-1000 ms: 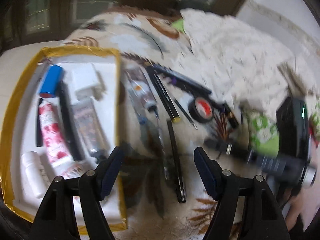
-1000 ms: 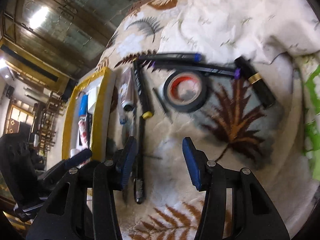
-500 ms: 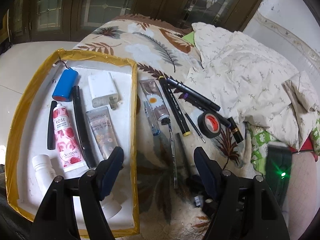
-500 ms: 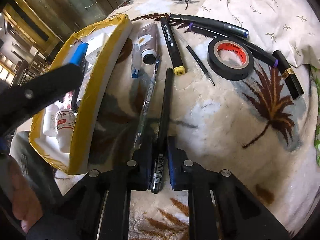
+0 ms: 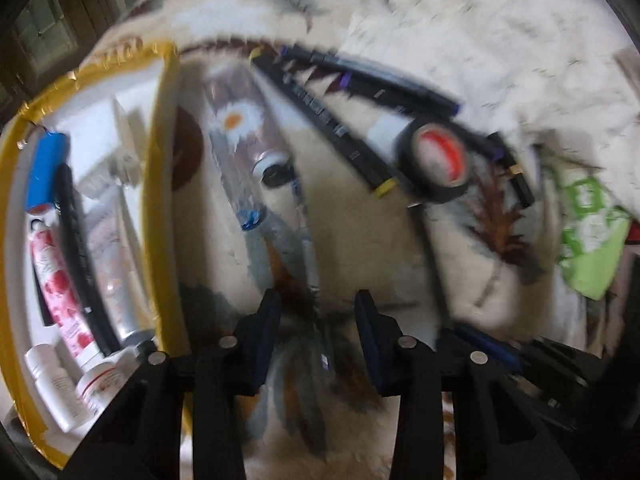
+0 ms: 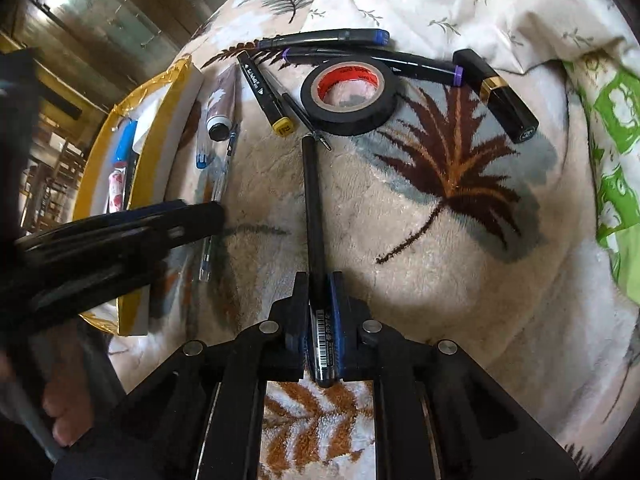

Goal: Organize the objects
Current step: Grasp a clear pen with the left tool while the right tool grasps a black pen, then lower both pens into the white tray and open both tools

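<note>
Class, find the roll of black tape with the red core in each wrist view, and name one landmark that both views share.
Left wrist view: roll of black tape, right of centre, upper half, blurred.
Right wrist view: the tape lies at upper centre, beyond the black pen's tip.
Shared landmark: yellow-capped marker, just left of the tape in both views.

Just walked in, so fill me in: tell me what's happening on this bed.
A person is tidying small items into a yellow-rimmed white tray. The right gripper is shut on a long black pen. The left gripper, jaws just narrowing, straddles a clear blue-tipped pen without visibly gripping it.
</note>
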`<state>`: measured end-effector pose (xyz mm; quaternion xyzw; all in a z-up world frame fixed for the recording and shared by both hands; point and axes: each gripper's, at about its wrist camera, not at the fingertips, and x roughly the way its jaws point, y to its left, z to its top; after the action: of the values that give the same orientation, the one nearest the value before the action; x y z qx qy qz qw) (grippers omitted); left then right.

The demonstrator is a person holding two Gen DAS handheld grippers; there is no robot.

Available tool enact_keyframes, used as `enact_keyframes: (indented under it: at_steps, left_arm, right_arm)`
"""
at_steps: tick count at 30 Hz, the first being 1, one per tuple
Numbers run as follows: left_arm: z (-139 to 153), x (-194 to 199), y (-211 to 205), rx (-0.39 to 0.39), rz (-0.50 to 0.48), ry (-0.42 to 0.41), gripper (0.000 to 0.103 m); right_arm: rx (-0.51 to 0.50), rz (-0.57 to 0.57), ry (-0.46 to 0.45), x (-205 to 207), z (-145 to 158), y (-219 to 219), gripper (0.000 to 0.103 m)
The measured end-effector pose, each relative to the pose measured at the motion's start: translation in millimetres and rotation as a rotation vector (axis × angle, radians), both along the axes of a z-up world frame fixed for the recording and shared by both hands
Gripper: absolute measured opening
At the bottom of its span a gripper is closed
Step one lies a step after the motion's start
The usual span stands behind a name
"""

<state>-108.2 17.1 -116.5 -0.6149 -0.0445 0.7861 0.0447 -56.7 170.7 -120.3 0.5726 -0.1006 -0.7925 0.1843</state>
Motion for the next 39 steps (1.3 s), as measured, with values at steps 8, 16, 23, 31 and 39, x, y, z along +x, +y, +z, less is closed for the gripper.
enact_keyframes:
  at_steps: [8,16,23,31,39]
  left_arm:
    - [11.8,37.0,-5.7,0.108,-0.018,0.047,0.007]
    - [17.1,63.0,-37.4,0.241,0.045,0.096,0.007]
    - [44.2,75.0,-65.7,0.316,0.103,0.158,0.007]
    - [66.1,87.2,-137.3,0.311,0.223,0.212,0.007]
    - [62.3,73.4,-203.1,0.276,0.341,0.210,0.007]
  right_arm:
    - [-0.022,0.009,0.002,3.2,-0.4,-5.5,0.010]
    - [-0.022,0.068,0.001,17.4,0.3,-34.1,0.010]
    - [-0.138,0.074,-0.003,14.9,23.4,-44.6,0.009]
    - [-0.224,0.145,0.042,9.8,54.7,-89.9,0.009]
    - [-0.226,0.233,0.053,-3.6,58.9,-141.7,0.009]
